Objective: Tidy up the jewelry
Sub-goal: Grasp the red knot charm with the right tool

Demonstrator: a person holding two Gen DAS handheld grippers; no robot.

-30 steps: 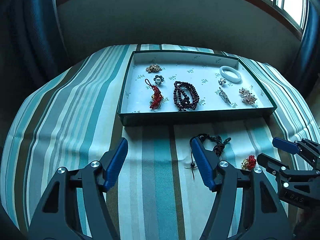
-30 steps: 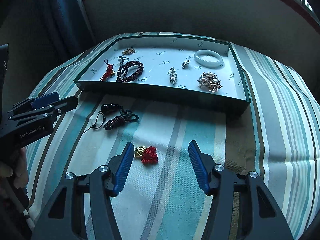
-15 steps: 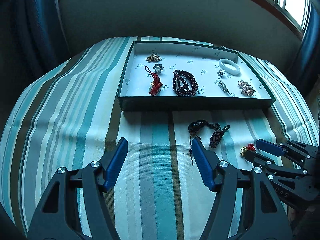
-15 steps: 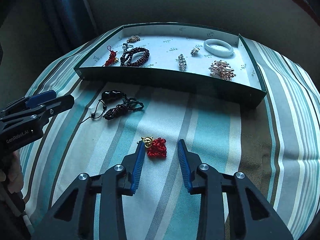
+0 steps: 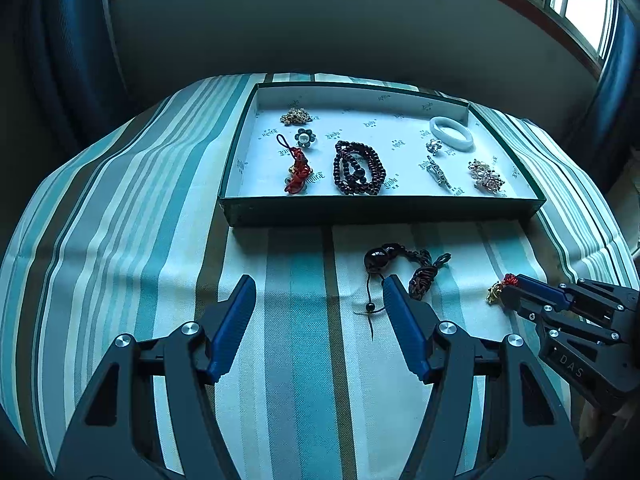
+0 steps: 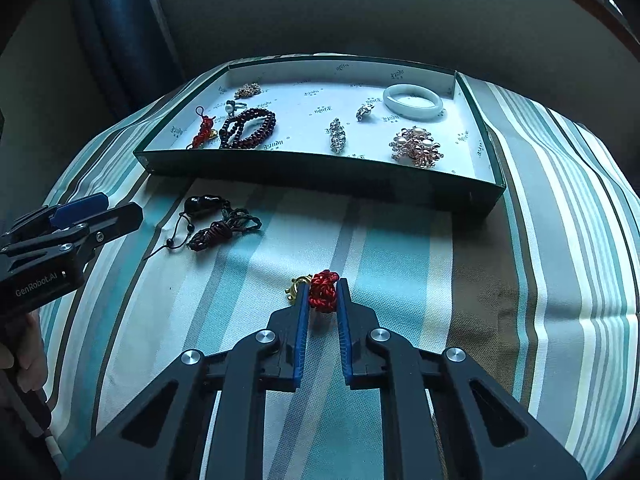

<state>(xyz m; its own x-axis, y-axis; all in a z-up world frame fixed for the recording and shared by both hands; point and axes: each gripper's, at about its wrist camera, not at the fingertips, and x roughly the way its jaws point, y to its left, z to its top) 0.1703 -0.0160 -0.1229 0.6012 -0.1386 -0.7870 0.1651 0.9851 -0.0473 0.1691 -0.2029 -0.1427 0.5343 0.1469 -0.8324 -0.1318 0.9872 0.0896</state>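
Right wrist: black cord necklace (image 6: 212,224) beside tray (image 6: 320,172)

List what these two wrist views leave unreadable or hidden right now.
- Red knot charm: underside hidden by right gripper fingers, right wrist view; mostly blocked in the left view.
- Print on tray lining: too small, both views.
- Dark cord pendant: partly behind a left gripper finger, left view.

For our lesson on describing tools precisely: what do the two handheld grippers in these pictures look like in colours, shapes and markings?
Both are matt black frames of angular linkage arms joined by round silver pivot bolts. Each carries two long, narrow fingers faced with ribbed blue pads. The left gripper reads "GenRobot.AI" in pale lettering on its side body; the right gripper shows "DAS" on its side. No cables or sleeves are visible.
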